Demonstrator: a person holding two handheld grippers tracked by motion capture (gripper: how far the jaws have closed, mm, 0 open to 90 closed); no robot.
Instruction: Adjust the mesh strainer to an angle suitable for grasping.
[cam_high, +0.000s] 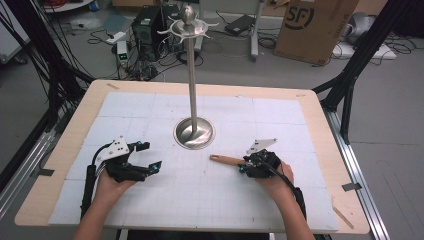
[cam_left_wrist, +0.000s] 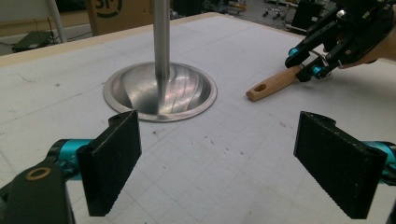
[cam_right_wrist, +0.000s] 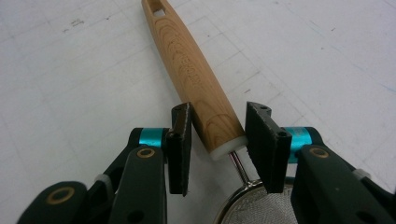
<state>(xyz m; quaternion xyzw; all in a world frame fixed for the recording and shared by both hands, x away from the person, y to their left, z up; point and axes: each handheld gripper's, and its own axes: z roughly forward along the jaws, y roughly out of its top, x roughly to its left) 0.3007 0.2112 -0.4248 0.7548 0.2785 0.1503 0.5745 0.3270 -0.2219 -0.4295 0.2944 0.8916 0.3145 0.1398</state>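
The work in hand looks like hanging a small strainer on the hook stand, and it is near its start. In the high view the right gripper (cam_high: 246, 165) sits right of centre in the lower half of the frame, over the near end of the wooden handle (cam_high: 226, 160), which lies flat on the white gridded mat (cam_high: 280, 120) and points left towards the stand's base.

The right gripper view gives the closer story. The handle (cam_right_wrist: 194, 74) runs from the upper middle of the frame down between the two black jaws, with its hanging hole at the far tip. The jaws stand on either side of the handle's thick end, close to the wood but with slivers of gap visible (so bracketing it, not yet pinching). Below them, at the bottom edge, the mesh bowl of the strainer (cam_right_wrist: 254, 207) peeks out on its wire stem.

The left gripper (cam_high: 145, 156) rests lower left in the high view, its jaws spread wide and holding nothing.

The metal stand (cam_high: 192, 75) rises from its dish-shaped base in the middle of the frame, its hooks near the top edge, all apparently bare.

So I judge: reach done, grasp about to be made. Left to do are the squeeze, the lift, and threading the hole onto a hook.
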